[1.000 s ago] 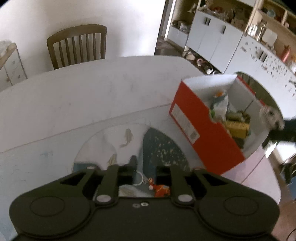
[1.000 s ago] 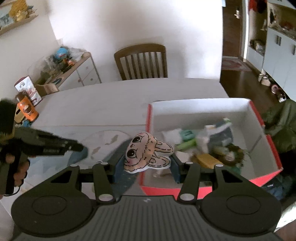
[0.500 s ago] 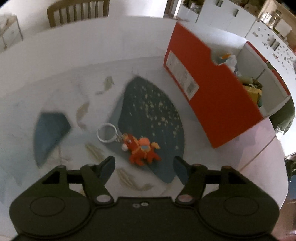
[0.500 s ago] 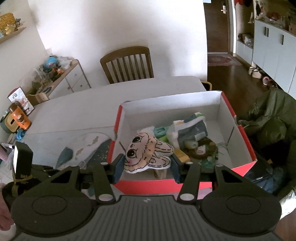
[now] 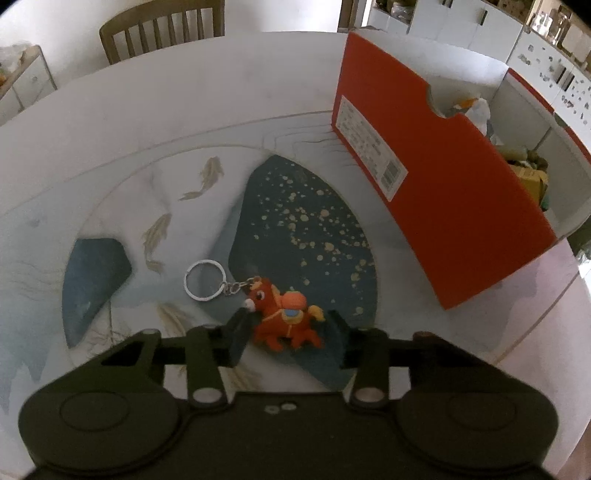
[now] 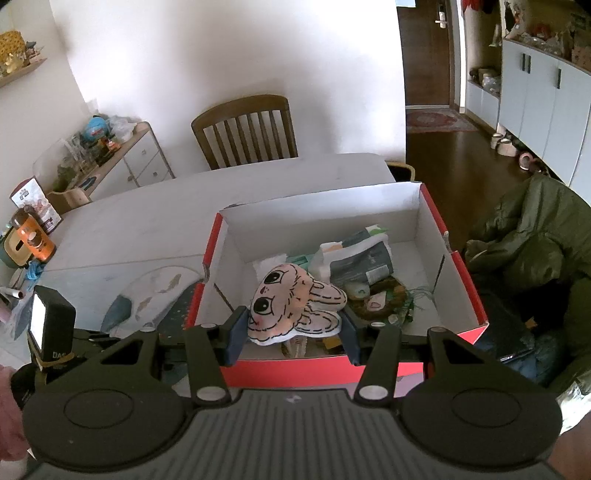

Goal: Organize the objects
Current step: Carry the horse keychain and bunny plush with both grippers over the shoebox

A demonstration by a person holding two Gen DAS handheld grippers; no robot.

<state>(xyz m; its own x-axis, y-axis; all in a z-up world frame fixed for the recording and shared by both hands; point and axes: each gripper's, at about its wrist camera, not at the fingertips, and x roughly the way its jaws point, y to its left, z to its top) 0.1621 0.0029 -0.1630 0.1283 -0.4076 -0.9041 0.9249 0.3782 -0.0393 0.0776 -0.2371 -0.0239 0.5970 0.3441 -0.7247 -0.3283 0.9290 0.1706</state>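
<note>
The left gripper is low over the table, angled down, its jaws spread with the orange horse keychain between them. The left finger touches the toy's muzzle; the right finger stands just clear of its tail, so nothing is clamped. The key ring lies flat to the toy's left on the painted mat. The red box stands near on the right, its tall side wall facing the gripper; bare table stretches ahead and left to a wooden chair.

In the right wrist view, the right gripper hovers above the box's near red rim, jaws closed on the flat pink bunny plush. Packets and a wreath-like thing crowd the box floor beneath. A dark green jacket lies just beyond the box's right wall.
</note>
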